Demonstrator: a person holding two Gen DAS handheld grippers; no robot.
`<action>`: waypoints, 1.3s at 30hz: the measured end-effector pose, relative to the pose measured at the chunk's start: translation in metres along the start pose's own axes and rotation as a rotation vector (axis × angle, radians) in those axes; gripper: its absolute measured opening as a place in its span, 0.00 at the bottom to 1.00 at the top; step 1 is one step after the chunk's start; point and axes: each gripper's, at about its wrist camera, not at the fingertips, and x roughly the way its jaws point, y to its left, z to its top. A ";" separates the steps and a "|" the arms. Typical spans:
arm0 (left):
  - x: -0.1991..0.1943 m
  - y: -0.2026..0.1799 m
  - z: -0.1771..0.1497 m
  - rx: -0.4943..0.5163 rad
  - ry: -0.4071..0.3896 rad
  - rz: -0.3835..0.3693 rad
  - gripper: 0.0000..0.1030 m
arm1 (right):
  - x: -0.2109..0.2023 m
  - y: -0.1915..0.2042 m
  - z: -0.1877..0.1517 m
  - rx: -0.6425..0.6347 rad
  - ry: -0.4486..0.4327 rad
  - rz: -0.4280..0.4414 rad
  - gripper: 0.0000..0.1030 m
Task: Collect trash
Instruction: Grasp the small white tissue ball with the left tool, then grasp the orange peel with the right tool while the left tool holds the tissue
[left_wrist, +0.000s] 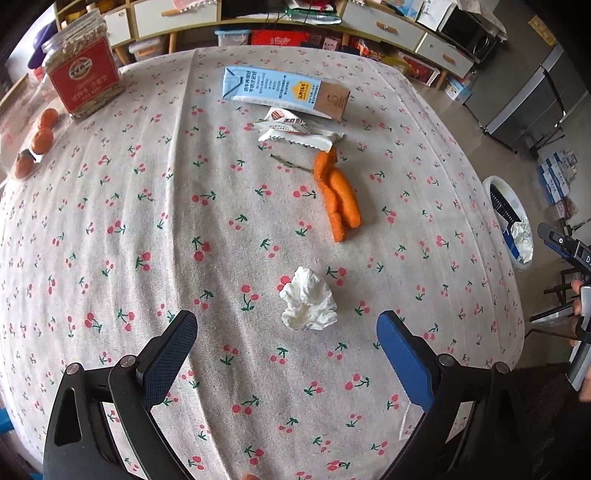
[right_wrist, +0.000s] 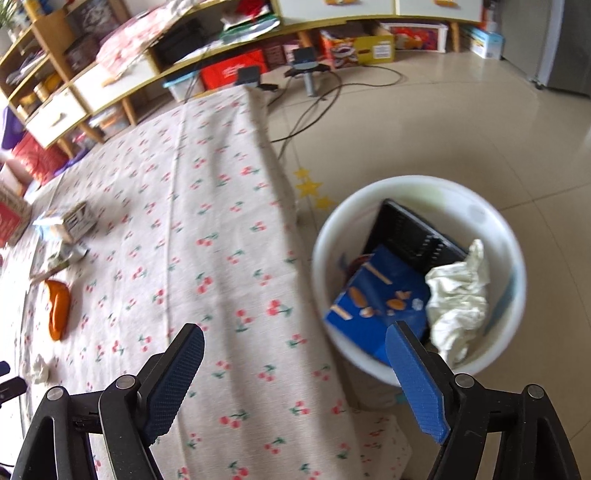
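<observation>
Left tongs (left_wrist: 287, 334) wide open, empty, near crumpled tissue (left_wrist: 308, 299) on bench (left_wrist: 110, 258); right tongs (right_wrist: 294, 345) wide open, empty, beside bin (right_wrist: 417, 184).

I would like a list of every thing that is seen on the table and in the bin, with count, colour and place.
tissue ball: 1, white, table, near edge
orange peel: 1, orange, table centre
snack wrapper: 1, white, beside the carton
milk carton: 1, light blue, far side, lying flat
jar: 1, red label, far left
tangerines: about 3, orange, left edge
bin: 1, white, on the floor, holds blue box, black tray, white paper
left gripper: open, empty
right gripper: open, empty
</observation>
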 end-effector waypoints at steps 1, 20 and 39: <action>0.001 0.002 -0.001 -0.009 0.001 -0.007 0.94 | 0.001 0.004 -0.001 -0.012 0.003 0.001 0.83; 0.006 -0.002 0.003 0.007 -0.050 -0.040 0.19 | 0.013 0.088 -0.006 -0.156 0.041 0.117 0.83; -0.041 0.092 -0.019 -0.201 -0.163 0.017 0.19 | 0.091 0.220 -0.009 -0.226 0.100 0.220 0.82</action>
